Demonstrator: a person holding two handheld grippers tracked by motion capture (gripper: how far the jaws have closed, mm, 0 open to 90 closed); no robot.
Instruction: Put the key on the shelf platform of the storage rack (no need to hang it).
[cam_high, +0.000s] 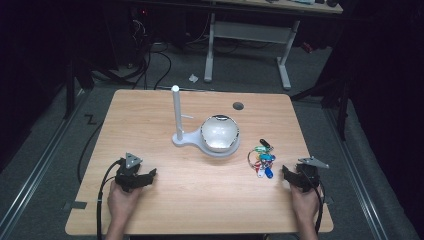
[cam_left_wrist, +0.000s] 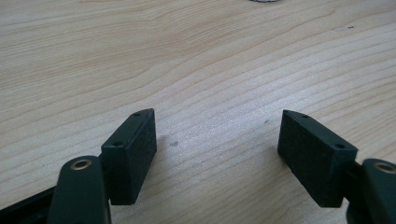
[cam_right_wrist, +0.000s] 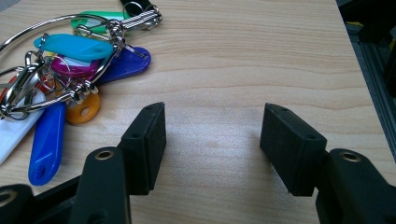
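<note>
A bunch of coloured key tags on a metal ring lies on the wooden table at the right. My right gripper rests just to the right of it, open, with bare wood between its jaws. My left gripper sits near the front left of the table, open and holding nothing. A white stand with an upright post and a side peg stands mid-table, its base under a shiny bowl.
A dark round grommet hole lies near the table's far edge. The table's right edge runs close to my right gripper. Beyond the table are desk legs and cables on the grey floor.
</note>
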